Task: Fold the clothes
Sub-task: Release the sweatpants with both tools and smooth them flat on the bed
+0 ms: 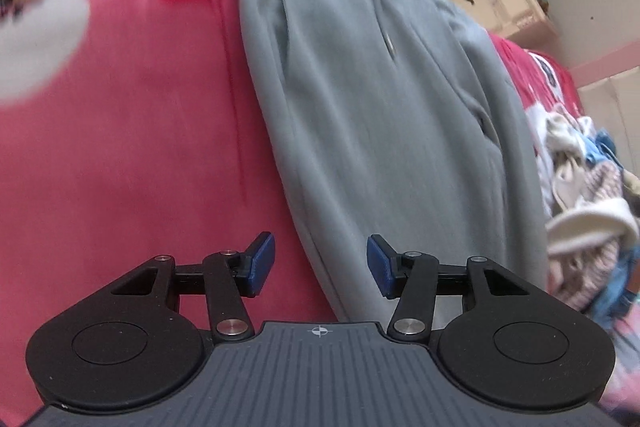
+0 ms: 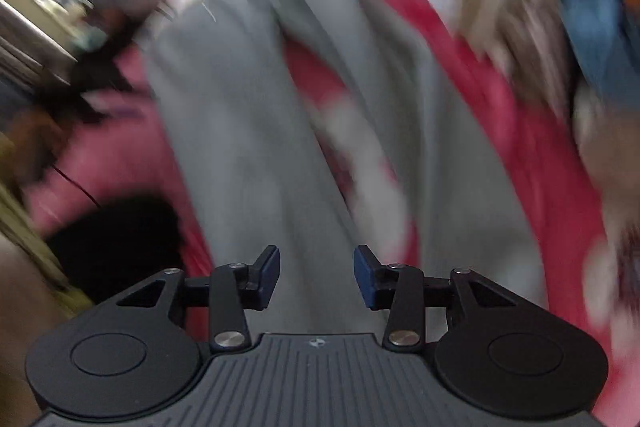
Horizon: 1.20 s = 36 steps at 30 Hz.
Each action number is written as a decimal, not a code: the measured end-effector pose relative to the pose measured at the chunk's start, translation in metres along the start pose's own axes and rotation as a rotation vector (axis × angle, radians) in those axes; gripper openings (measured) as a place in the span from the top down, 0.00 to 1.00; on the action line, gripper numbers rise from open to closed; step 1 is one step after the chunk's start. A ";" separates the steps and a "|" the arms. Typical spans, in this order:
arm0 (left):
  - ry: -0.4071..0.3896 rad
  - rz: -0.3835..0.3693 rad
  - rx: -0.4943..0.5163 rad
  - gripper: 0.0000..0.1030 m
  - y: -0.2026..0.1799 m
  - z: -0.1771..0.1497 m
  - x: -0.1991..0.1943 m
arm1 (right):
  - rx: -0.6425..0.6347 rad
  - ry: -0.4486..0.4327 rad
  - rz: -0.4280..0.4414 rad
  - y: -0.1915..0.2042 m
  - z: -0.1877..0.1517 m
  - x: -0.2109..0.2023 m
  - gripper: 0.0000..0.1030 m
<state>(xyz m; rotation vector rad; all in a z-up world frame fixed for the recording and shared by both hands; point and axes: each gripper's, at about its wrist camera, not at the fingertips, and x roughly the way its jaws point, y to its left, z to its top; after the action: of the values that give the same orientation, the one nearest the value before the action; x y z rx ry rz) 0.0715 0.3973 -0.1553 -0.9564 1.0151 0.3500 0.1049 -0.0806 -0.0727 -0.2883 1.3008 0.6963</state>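
Over the pink blanket point(image 1: 120, 127), both claws point(image 1: 321, 265) point(image 2: 317, 277) hang apart, empty, above the grey hoodie point(image 1: 380, 107).

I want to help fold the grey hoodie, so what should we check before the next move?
1. Left gripper empty: ok, jaws apart, nothing between them.
2. Right gripper empty: ok, jaws apart, nothing between them.
3. Grey hoodie lying on the pink blanket: ok, it lies as a long, narrow shape.
4. Hoodie smooth and flat: cannot tell, the right wrist view is blurred and some creases show.
5. Pile of other clothes clear of the hoodie: cannot tell, it sits right at the hoodie's edge.
6. Room beside the hoodie to work: ok, bare blanket on the side away from the pile.
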 end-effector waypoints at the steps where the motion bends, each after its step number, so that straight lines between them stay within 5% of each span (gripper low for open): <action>1: 0.003 -0.002 0.002 0.51 -0.002 -0.004 -0.002 | 0.031 0.015 -0.043 -0.001 -0.018 0.003 0.58; 9: -0.160 0.028 0.246 0.51 -0.048 -0.019 -0.039 | 0.317 -0.145 -0.274 -0.051 -0.073 -0.011 0.58; 13: -0.195 0.031 0.401 0.51 -0.090 -0.031 -0.039 | 0.293 -0.204 -0.244 -0.058 -0.077 -0.001 0.58; 16: -0.159 -0.010 0.474 0.51 -0.129 -0.043 -0.024 | 0.168 -0.143 -0.245 -0.050 -0.077 0.034 0.58; 18: -0.131 -0.038 0.521 0.51 -0.152 -0.054 -0.013 | 0.116 -0.078 -0.266 -0.051 -0.078 0.060 0.63; 20: -0.104 -0.056 0.576 0.51 -0.175 -0.067 -0.001 | 0.148 -0.034 -0.283 -0.066 -0.084 0.072 0.99; 21: -0.088 -0.062 0.610 0.51 -0.186 -0.075 0.007 | 0.208 -0.049 -0.264 -0.078 -0.085 0.067 0.99; 25: -0.030 -0.074 0.746 0.51 -0.218 -0.104 0.031 | 0.500 -0.257 -0.126 -0.139 -0.089 0.004 0.99; 28: 0.010 -0.074 0.829 0.51 -0.237 -0.123 0.050 | 0.598 -0.377 -0.134 -0.184 -0.089 -0.033 0.99; 31: 0.057 -0.066 0.856 0.51 -0.253 -0.135 0.069 | 0.453 -0.388 -0.164 -0.188 -0.078 -0.036 0.91; 34: 0.089 -0.058 0.854 0.51 -0.268 -0.145 0.086 | 0.237 -0.275 -0.082 -0.153 -0.066 -0.004 0.58; 36: 0.104 -0.052 0.858 0.51 -0.275 -0.153 0.095 | 0.063 -0.203 -0.070 -0.117 -0.063 0.023 0.58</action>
<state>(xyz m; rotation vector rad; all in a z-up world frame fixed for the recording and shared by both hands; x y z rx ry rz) 0.2136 0.1026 -0.1223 -0.2206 1.0883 -0.1871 0.1306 -0.1989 -0.1325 -0.2053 1.1117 0.6083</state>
